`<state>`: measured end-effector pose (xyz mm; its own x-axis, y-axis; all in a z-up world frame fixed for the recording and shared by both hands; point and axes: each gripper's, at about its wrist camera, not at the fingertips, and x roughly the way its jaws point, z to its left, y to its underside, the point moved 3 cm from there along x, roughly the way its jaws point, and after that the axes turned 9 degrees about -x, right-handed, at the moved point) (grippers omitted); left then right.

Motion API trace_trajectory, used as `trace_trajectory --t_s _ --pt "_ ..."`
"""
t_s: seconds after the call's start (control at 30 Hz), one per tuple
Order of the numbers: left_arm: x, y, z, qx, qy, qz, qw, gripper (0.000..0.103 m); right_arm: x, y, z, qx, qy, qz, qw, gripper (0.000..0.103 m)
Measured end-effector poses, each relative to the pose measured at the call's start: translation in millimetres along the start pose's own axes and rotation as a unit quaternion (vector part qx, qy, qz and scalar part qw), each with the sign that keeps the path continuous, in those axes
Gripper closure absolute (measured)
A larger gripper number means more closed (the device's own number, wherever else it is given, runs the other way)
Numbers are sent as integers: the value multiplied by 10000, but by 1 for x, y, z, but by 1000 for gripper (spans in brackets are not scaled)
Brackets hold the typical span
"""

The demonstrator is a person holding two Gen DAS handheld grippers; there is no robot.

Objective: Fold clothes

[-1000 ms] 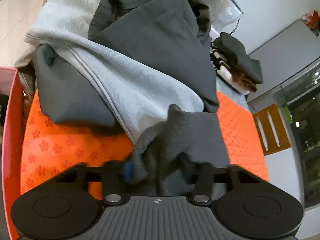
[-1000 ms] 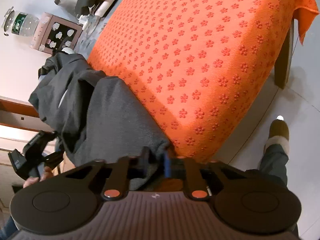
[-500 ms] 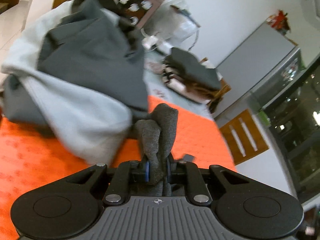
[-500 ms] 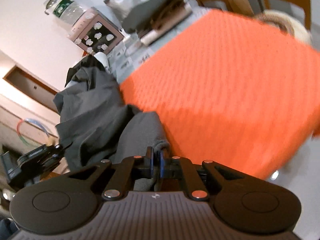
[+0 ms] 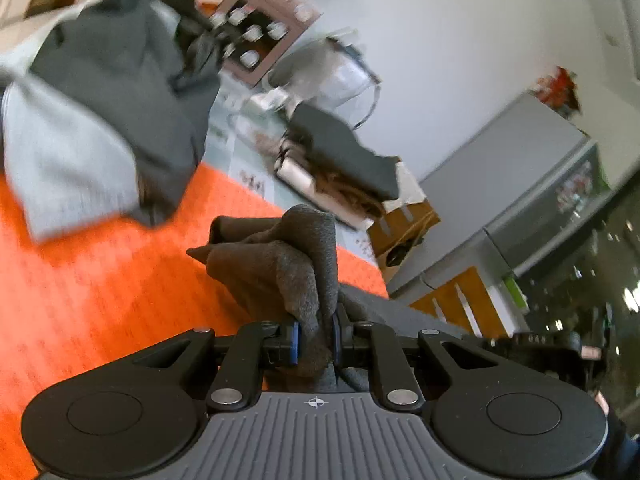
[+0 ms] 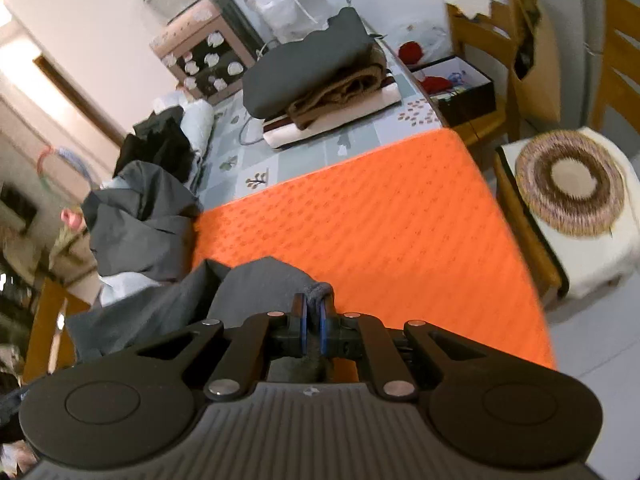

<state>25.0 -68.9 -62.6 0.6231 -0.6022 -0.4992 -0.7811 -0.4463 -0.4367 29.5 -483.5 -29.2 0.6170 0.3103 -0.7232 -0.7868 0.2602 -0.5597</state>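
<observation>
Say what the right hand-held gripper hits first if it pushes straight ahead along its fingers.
Probably the orange mat. The right hand-held gripper, shut on the dark grey garment, points across bare mat; the folded stack lies farther along. Depth is unclear.

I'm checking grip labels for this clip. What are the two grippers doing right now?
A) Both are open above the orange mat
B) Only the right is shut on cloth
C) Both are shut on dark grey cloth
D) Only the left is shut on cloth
C: the left gripper pinches a bunched fold of the dark grey garment, and the right gripper is shut on a thin edge of dark grey cloth too, above the orange mat.
</observation>
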Motion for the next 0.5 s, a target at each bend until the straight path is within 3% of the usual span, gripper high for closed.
trace_trajectory --t_s 0.23,0.37,0.4,0.5 --pt "31 51 20 -510 -684 556 9948 80 58 -19 -41 -441 43 612 9971 95" --pt "12 64 31 -508 -917 578 9928 60 68 -7 -43 -735 203 611 9952 88" --pt "4 65 35 -487 -972 545 9926 57 65 -4 -42 -859 264 549 9944 77" --pt "-13 64 42 -343 -1191 498 9910 49 54 4 -39 -1184 419 368 9914 63"
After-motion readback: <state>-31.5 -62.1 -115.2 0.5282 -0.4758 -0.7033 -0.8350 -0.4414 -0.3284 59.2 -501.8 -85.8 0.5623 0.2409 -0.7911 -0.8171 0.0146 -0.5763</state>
